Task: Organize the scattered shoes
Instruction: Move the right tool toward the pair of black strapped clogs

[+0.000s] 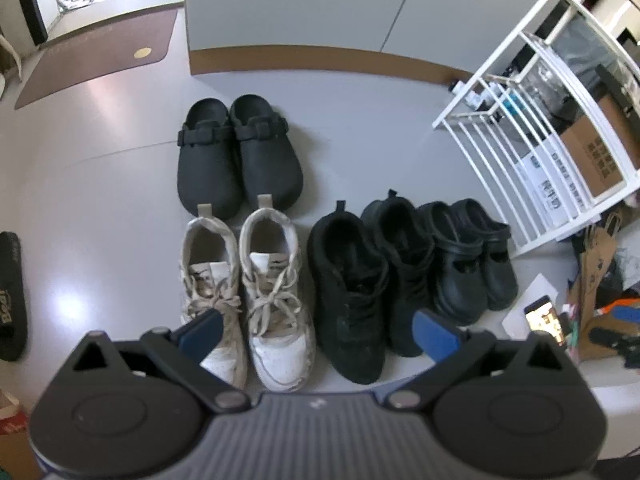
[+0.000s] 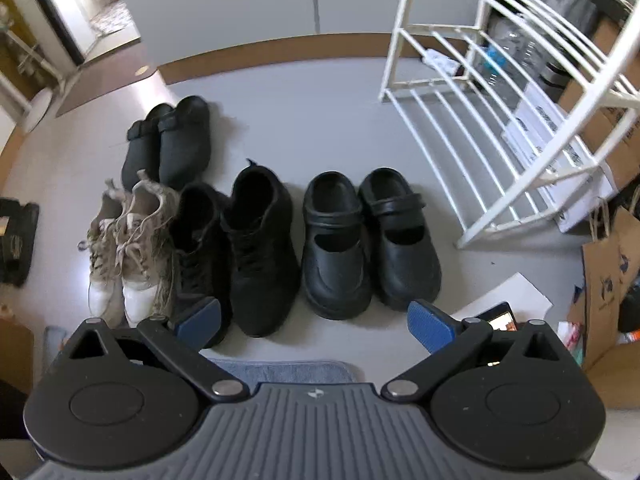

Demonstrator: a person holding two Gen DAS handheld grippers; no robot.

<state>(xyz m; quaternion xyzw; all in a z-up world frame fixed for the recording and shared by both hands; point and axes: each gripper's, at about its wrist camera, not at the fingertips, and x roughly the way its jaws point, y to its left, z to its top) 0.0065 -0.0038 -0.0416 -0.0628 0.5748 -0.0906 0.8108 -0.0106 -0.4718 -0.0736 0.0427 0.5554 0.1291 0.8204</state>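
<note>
Paired shoes stand on a pale floor. Dark grey clogs [image 1: 236, 156] [image 2: 168, 140] sit farthest back. In front of them stand worn white sneakers [image 1: 248, 300] [image 2: 128, 248], then black lace-up sneakers [image 1: 372, 280] [image 2: 240, 248], then glossy black strap shoes [image 1: 472, 256] [image 2: 368, 240]. My left gripper [image 1: 318, 334] hovers open above the toes of the white and black sneakers, holding nothing. Over the toes of the black sneakers and strap shoes hangs my right gripper [image 2: 314, 326], open and empty too.
A white slatted shoe rack [image 1: 536, 120] [image 2: 500, 100] leans at the right, with boxes behind it. A phone [image 1: 546, 318] [image 2: 500, 318] on white paper and paper bags [image 2: 608, 272] lie at the right. A black slipper [image 1: 12, 296] lies at the left, a brown mat [image 1: 100, 56] farther back.
</note>
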